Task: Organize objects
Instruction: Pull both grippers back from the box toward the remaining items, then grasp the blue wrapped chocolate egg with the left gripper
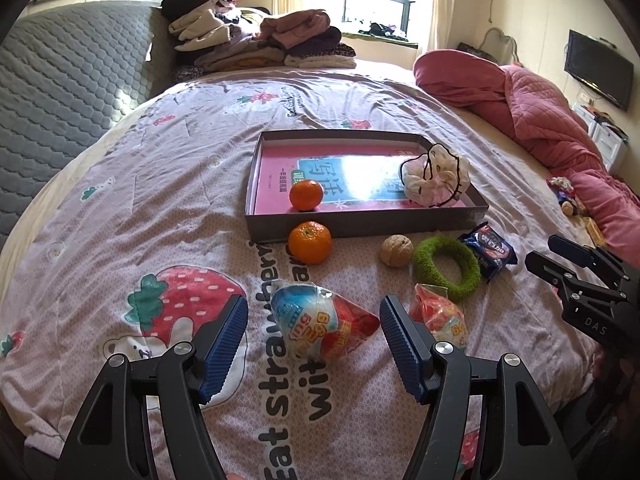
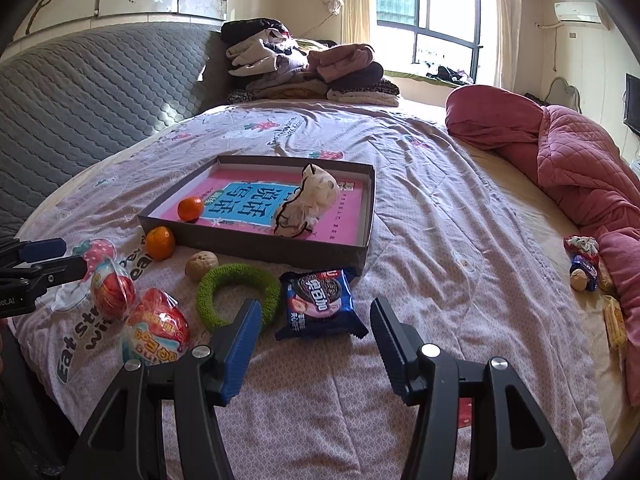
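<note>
A grey box (image 1: 360,226) (image 2: 256,246) with a pink book inside lies on the bed. It holds a tangerine (image 1: 306,195) (image 2: 191,208) and a white scrunchie (image 1: 436,178) (image 2: 308,204). In front of it lie a second tangerine (image 1: 310,242) (image 2: 160,243), a walnut (image 1: 396,251) (image 2: 201,265), a green ring (image 1: 446,266) (image 2: 238,294), a blue biscuit pack (image 1: 489,250) (image 2: 320,304) and two wrapped toy eggs (image 1: 320,322) (image 1: 440,316) (image 2: 112,288) (image 2: 158,326). My left gripper (image 1: 314,344) is open around the nearer egg. My right gripper (image 2: 316,344) is open just before the biscuit pack.
Folded clothes (image 1: 256,36) (image 2: 304,68) are stacked at the head of the bed. A red quilt (image 1: 532,108) (image 2: 572,156) lies at the right, with small snacks (image 2: 588,264) beside it. A grey padded headboard (image 1: 60,80) rises at the left.
</note>
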Demonstrator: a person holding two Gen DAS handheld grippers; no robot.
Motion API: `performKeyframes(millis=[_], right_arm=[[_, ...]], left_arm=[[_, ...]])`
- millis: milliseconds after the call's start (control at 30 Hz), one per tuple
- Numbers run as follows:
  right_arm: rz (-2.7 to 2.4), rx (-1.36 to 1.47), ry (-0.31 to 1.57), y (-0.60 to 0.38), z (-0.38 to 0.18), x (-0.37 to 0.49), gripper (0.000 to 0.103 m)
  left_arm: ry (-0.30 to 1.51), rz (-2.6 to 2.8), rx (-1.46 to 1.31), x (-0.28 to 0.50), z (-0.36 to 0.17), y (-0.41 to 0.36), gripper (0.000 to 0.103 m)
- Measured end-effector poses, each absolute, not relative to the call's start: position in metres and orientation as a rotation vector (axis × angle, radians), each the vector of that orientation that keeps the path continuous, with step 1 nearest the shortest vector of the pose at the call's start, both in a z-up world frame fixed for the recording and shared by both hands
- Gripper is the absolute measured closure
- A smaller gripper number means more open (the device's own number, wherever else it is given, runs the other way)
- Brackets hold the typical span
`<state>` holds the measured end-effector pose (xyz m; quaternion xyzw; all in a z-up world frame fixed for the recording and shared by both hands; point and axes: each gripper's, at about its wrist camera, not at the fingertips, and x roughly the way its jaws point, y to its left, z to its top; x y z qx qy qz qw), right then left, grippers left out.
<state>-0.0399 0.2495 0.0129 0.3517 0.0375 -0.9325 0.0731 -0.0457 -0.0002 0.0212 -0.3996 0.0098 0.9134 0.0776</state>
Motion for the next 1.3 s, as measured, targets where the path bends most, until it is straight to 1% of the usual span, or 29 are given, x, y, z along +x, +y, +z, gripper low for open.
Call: performKeyframes(millis=[167, 300, 533, 1300], right_arm=[[-2.788, 1.069, 0.121, 0.25, 0.01, -0.037, 0.047], [-2.794, 1.099, 0.149, 0.25, 0.004, -0.036, 0.043], [-2.789, 1.099, 0.145, 0.252, 0.002, -0.035, 0.042], [-2.772, 1.123, 0.148, 0.252, -0.01, -0.042, 0.041]], left_arm=[[0.038, 2.738, -1.202, -0.039, 0.019, 0.002, 0.033], [0.055, 2.74, -1.204, -0.035, 0.016, 0.003, 0.033], [0.063, 2.726, -1.229, -0.031, 0.008, 0.004, 0.033], [0.118, 2.693, -1.299, -0.049, -0.026, 0.008, 0.033]])
